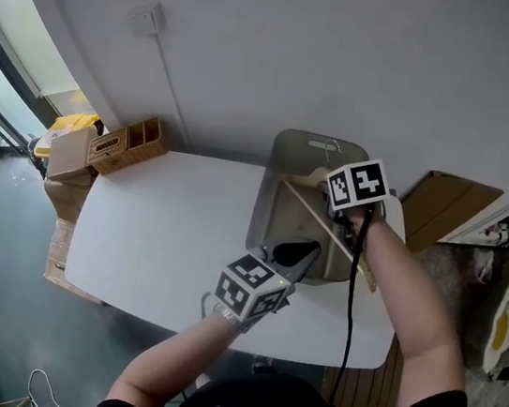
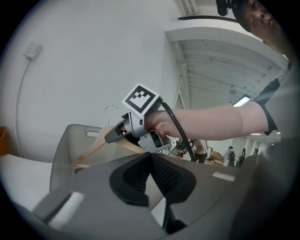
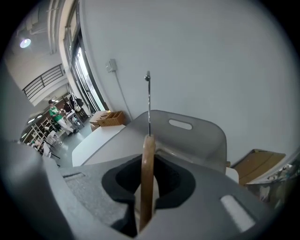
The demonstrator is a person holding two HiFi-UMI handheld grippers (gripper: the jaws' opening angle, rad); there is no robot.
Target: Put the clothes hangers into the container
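A grey plastic container (image 1: pixel 278 201) stands on the right part of the white table (image 1: pixel 165 232). My right gripper (image 1: pixel 337 210) is over it, shut on a wooden clothes hanger (image 1: pixel 306 206) that lies slanted across the container's opening, its metal hook (image 1: pixel 326 146) toward the wall. The right gripper view has the hanger's wood (image 3: pixel 148 154) edge-on between the jaws of the right gripper (image 3: pixel 148 187), hook (image 3: pixel 149 103) up, container (image 3: pixel 197 140) beyond. My left gripper (image 1: pixel 293 253) hovers at the container's near left edge. Its jaws meet, shut and empty, in the left gripper view (image 2: pixel 151 161), facing the hanger (image 2: pixel 96 147).
A wooden organiser box (image 1: pixel 131 144) and cardboard boxes (image 1: pixel 71 151) stand at the table's far left corner. A flat cardboard sheet (image 1: pixel 444 203) leans right of the table. The wall runs close behind the container, with a socket (image 1: pixel 146 19) and cable.
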